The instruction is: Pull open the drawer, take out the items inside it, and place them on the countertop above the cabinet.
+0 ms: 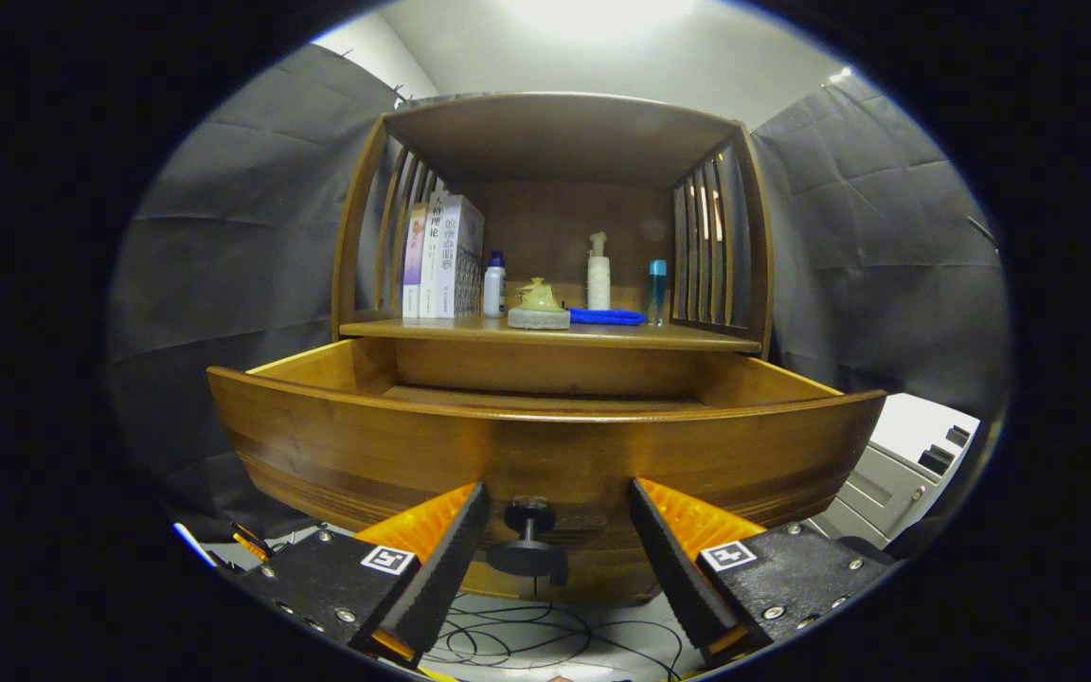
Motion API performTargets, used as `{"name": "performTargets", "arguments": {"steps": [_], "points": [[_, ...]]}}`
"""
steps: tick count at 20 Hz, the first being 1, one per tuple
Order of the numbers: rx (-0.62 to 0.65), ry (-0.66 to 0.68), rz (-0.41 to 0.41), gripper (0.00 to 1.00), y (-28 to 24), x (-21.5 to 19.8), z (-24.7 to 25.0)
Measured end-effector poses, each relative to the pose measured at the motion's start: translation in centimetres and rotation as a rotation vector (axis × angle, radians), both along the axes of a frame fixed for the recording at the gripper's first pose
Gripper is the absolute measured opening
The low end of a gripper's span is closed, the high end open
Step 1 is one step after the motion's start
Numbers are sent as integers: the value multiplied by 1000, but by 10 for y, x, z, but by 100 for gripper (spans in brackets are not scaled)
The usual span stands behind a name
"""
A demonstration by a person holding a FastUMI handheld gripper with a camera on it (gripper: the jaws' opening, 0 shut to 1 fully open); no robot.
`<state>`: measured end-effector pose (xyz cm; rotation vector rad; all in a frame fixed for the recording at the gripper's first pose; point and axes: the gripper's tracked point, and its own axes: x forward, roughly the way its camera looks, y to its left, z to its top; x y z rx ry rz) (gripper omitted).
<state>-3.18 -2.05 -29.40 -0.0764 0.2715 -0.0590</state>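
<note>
The wooden drawer (pixel 366 445) stands pulled out toward me, its curved front panel just ahead of my fingers. Its dark round knob (pixel 528 518) sits between my two fingers without touching either. My gripper (pixel 557 493) is open, one finger on each side of the knob. I see only the far part of the drawer's inside, and no item shows there. Above the drawer runs the cabinet's countertop (pixel 697 336). On it stand a small white bottle (pixel 494 284), a pale ceramic piece on a round base (pixel 539 305), a flat blue item (pixel 607 316), a pump bottle (pixel 599 273) and a slim blue bottle (pixel 657 289).
Books (pixel 441 256) stand at the countertop's left end, against the slatted side. A slatted side panel (pixel 711 251) closes the right end, and a shelf roof hangs above. A grey-white unit (pixel 896 469) stands low to the right. Black cables (pixel 545 639) lie on the floor under the drawer.
</note>
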Motion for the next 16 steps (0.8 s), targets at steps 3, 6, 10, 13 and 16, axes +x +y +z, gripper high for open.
{"name": "performTargets", "arguments": {"steps": [3, 6, 10, 13, 16], "points": [[2, -3, -2, 94, 0, 7, 0], [27, -13, -7, 94, 3, 21, 1], [30, -44, -16, 96, 5, 47, 7], [42, -48, -32, 96, 6, 70, 2], [40, -51, -42, 96, 8, 87, 2]]}}
